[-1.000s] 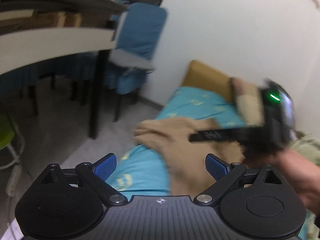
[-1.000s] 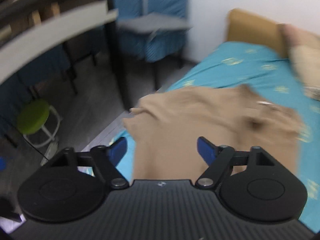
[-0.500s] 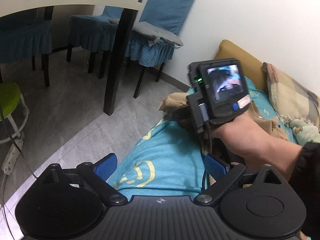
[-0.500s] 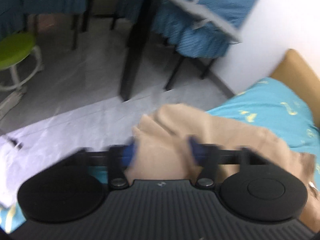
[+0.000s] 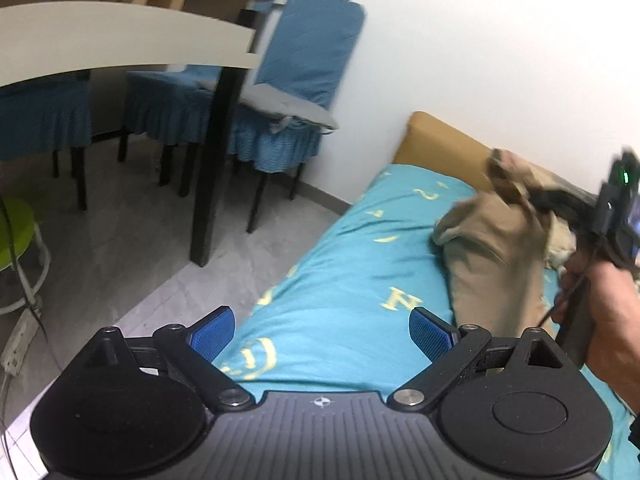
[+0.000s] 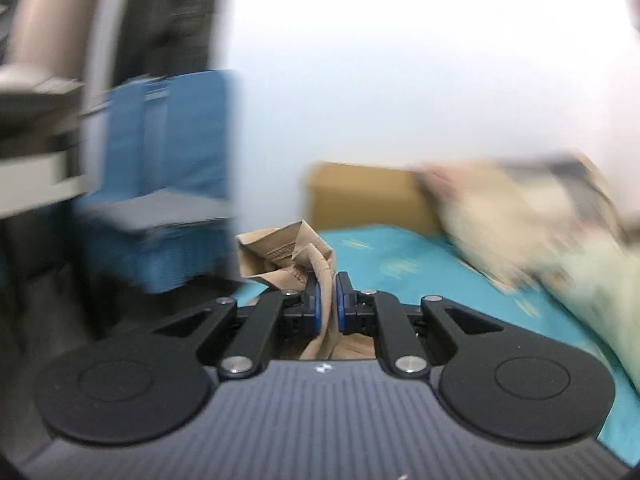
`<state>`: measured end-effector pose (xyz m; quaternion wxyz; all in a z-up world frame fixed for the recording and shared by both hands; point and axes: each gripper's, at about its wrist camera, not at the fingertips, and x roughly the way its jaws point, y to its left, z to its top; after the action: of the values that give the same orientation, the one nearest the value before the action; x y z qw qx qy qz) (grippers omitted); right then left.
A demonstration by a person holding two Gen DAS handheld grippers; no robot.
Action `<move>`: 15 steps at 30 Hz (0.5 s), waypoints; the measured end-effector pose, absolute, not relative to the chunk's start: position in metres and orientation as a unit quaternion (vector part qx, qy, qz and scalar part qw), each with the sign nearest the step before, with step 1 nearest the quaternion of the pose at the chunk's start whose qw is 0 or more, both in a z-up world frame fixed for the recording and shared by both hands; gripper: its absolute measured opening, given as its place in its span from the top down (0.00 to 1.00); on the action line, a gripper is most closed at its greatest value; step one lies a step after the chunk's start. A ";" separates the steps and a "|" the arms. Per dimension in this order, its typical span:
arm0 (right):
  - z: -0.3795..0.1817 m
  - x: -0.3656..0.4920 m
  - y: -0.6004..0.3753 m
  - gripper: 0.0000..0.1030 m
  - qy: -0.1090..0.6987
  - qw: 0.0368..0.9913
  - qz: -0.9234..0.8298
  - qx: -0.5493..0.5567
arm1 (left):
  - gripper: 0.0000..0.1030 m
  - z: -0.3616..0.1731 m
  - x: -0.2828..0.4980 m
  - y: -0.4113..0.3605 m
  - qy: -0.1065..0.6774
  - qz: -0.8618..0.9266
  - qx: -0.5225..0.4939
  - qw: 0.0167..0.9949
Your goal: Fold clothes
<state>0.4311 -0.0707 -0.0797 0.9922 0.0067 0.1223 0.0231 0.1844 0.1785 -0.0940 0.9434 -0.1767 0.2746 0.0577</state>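
Right wrist view shows the right claw [image 6: 328,300] pinching a bunched tan garment [image 6: 296,256] above the bed [image 6: 400,252], the left claw [image 5: 322,332] spread wide and empty at lower frame, so folding has barely begun.

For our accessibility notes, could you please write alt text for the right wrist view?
The right tongs are shut on a bunched fold of tan garment, lifted above a bed with a turquoise sheet. The blurred background shows a blue-covered chair to the left, a white wall behind and a pale pillow to the right.
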 end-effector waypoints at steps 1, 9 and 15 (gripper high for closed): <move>-0.087 0.433 -0.094 0.89 0.138 0.990 -0.002 0.033 | 0.07 -0.094 0.184 0.175 0.276 0.048 -0.175 0.944; -0.151 0.449 -0.192 0.60 0.260 0.954 -0.038 0.144 | 0.07 -0.115 0.198 0.148 0.303 -0.002 -0.159 0.940; -0.135 0.412 -0.199 0.13 0.247 0.959 0.018 0.136 | 0.07 -0.128 0.206 0.146 0.316 -0.016 -0.180 0.932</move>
<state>0.4119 -0.1995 -0.1346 0.9593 0.1362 0.2466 0.0183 0.2065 0.1456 -0.1276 0.9315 -0.1802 0.3155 -0.0157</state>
